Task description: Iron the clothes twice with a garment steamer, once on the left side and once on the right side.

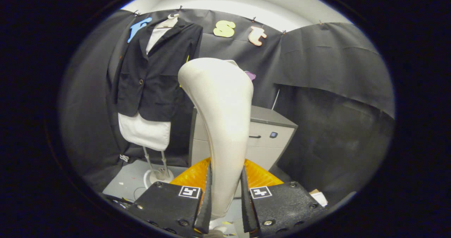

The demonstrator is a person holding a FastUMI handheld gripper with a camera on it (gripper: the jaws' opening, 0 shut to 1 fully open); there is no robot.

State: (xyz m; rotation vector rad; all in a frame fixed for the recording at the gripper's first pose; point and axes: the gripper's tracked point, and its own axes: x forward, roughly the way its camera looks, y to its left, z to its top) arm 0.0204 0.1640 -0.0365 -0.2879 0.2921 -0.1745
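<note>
Now the gripper (225,192) is clamped on the steamer (220,125), both fingers pressing its white handle, which rises upright between them. Beyond the steamer, to its left, hangs the jacket (155,76) on a stand (156,171). Right behind the steamer sits a grey cabinet (267,136).

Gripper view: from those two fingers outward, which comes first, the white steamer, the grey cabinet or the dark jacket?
1. White steamer: clamped between the fingers of the gripper.
2. Grey cabinet: just behind the steamer, slightly right.
3. Dark jacket: farthest, hanging on a stand against the black wall, beyond the fingers to the left.
</note>
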